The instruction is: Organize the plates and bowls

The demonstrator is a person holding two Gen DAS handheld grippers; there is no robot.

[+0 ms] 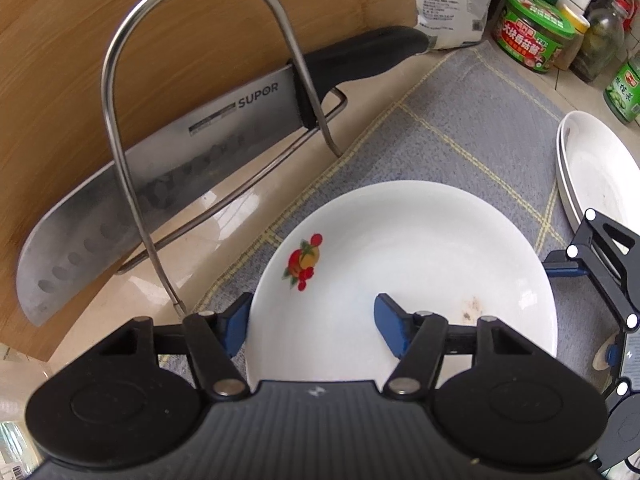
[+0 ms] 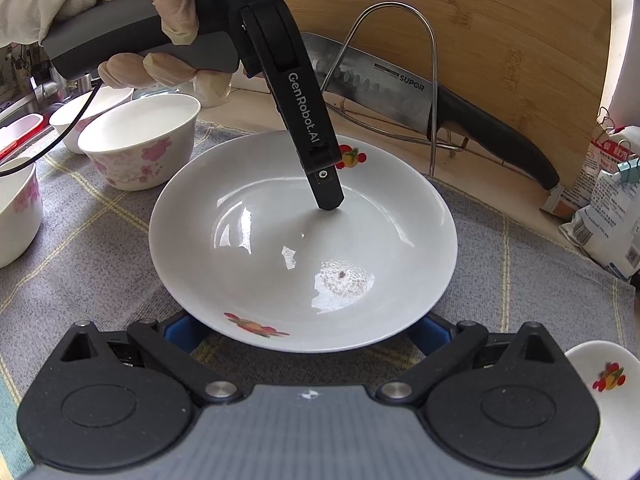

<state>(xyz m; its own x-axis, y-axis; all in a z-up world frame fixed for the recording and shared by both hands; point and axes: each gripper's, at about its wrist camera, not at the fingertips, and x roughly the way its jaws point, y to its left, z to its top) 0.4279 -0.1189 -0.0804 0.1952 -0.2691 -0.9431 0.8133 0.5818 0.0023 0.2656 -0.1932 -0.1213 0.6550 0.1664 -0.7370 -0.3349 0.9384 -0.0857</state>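
Your left claw (image 1: 316, 330) comes down steeply over the white fruit-print plate (image 1: 400, 248), which lies flat on the grey checked cloth (image 1: 460, 120) covering the surface. Its jaws stand partly apart and straddle the plate's left rim, one blue pad just outside the edge and the other inside, over the basin. In the right wrist view the inner finger's tip meets the plate's far inner slope; whether the pads actually press on the plate, I cannot tell. Your gloved hand (image 2: 152, 20) holds that claw's handle at the upper left.

Your right claw (image 2: 306, 340) is spread wide at the plate's near edge. Its blue pads are mostly tucked under the rim on either side, well apart, with nothing clamped between them.

Left of the plate, a pink-flowered bowl (image 2: 140, 144) sits on the cloth with other bowls around it. A stack of white plates (image 1: 592, 172) lies to the right in the left wrist view. Behind the plate, a knife (image 1: 160, 184) rests in a wire rack (image 1: 120, 80) against an upright wooden cutting board (image 1: 200, 20).
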